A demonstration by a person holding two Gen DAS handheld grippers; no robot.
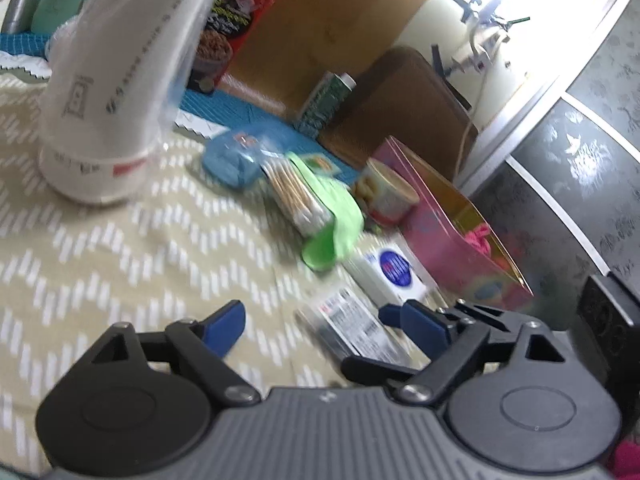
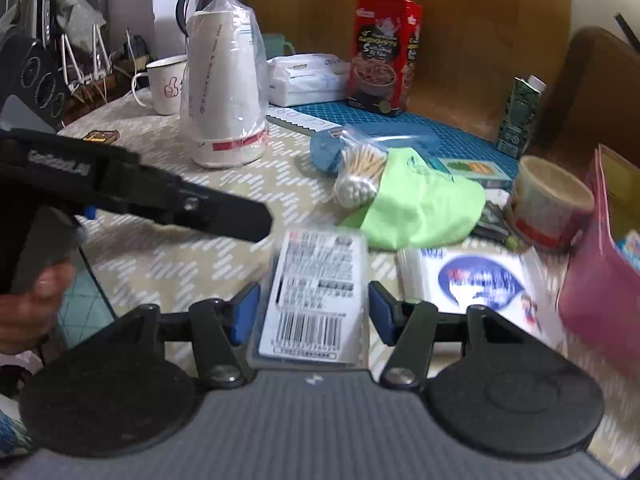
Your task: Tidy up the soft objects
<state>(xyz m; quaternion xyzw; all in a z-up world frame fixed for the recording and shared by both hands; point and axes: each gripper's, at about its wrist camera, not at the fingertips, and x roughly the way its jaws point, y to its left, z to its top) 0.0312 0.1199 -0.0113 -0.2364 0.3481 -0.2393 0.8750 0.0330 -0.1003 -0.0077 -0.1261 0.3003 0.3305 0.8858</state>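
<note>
A green cloth [image 2: 420, 208] lies on the patterned tablecloth, with a bag of cotton swabs [image 2: 360, 172] resting on its left edge. Both show in the left wrist view, cloth [image 1: 332, 216] and swabs [image 1: 296, 196]. A flat pack with a barcode label [image 2: 316, 296] lies between the open jaws of my right gripper [image 2: 314, 308]; no contact shows. It lies by the right finger of my left gripper [image 1: 312, 320], which is open and empty. A white tissue pack [image 2: 476, 280] lies right of the label pack. A pink box [image 1: 448, 224] holds something pink.
A sleeve of paper cups [image 2: 226, 92] stands upright at the left. A red snack box [image 2: 384, 56], a wipes pack [image 2: 308, 78], a mug [image 2: 166, 84], a paper bowl [image 2: 550, 204] and a green carton [image 2: 518, 116] stand around. The left gripper's body [image 2: 132, 192] crosses the right wrist view.
</note>
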